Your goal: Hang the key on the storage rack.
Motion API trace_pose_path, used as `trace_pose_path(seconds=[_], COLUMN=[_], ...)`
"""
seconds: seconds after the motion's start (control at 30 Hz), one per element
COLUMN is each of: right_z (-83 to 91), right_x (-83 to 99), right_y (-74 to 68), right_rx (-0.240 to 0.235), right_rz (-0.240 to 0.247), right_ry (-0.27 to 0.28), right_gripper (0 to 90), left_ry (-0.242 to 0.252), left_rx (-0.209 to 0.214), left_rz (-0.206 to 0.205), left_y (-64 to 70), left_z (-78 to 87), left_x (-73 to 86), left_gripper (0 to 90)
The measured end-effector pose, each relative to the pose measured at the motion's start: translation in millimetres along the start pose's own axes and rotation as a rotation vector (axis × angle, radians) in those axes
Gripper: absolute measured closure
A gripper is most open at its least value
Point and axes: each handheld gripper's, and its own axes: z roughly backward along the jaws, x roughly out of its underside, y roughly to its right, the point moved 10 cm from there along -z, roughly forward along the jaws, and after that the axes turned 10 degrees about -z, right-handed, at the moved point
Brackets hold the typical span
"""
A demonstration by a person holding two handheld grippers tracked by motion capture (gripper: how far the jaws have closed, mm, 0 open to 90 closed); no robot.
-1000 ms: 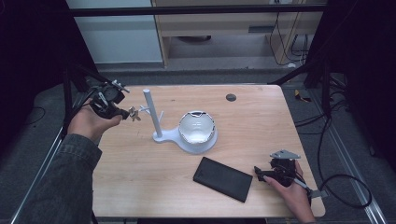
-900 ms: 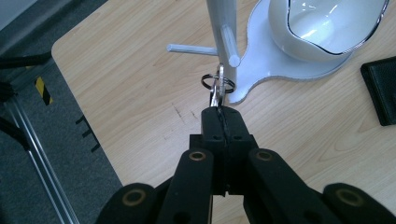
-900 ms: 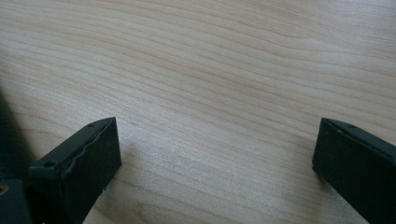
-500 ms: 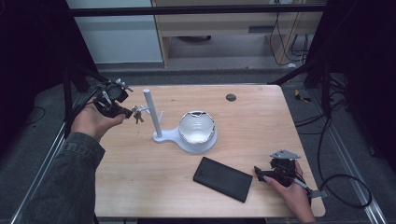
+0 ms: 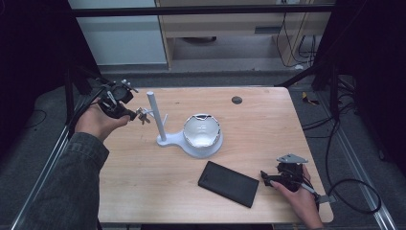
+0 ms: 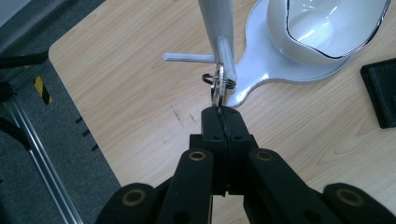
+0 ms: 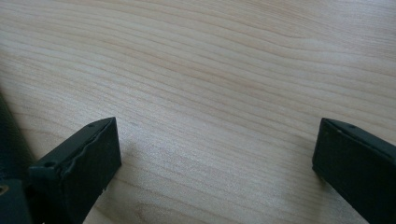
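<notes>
The key ring, pinched in the closed left claw, has been carried up against the white stand's peg; hanging seems imminent, while the right claw is held open.

Left gripper brought key ring to stand's peg.

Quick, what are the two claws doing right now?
Left claw: closed, holding the key ring at the white stand's peg.
Right claw: open, holding nothing, over the wooden table.
</notes>
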Motion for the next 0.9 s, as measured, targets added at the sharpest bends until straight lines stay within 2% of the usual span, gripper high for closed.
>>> trace_pose_path(seconds=[0.3,0.57,0.73,0.9], right_z=[0.0,0.0,0.0,0.0], right_x=[0.0,0.0,0.0,0.0], right_y=[0.0,0.0,0.0,0.0], right_rx=[0.000,0.000,0.000,0.000], right_rz=[0.000,0.000,0.000,0.000], right_ry=[0.000,0.000,0.000,0.000], right_gripper=[1.3,1.3,1.3,1.3], left_ry=[-0.021,-0.016,-0.027,-0.035], left_rx=[0.007,0.013,0.001,0.013], left_rz=[-0.014,-0.014,-0.018,0.005], left_y=[1.4,0.0,-0.6,-0.1], left_z=[-0.2,-3.1,-4.3,-12.0], left_x=[-2.1,-6.9,-7.7,-6.0], left_gripper=[89.8,89.8,89.8,89.8])
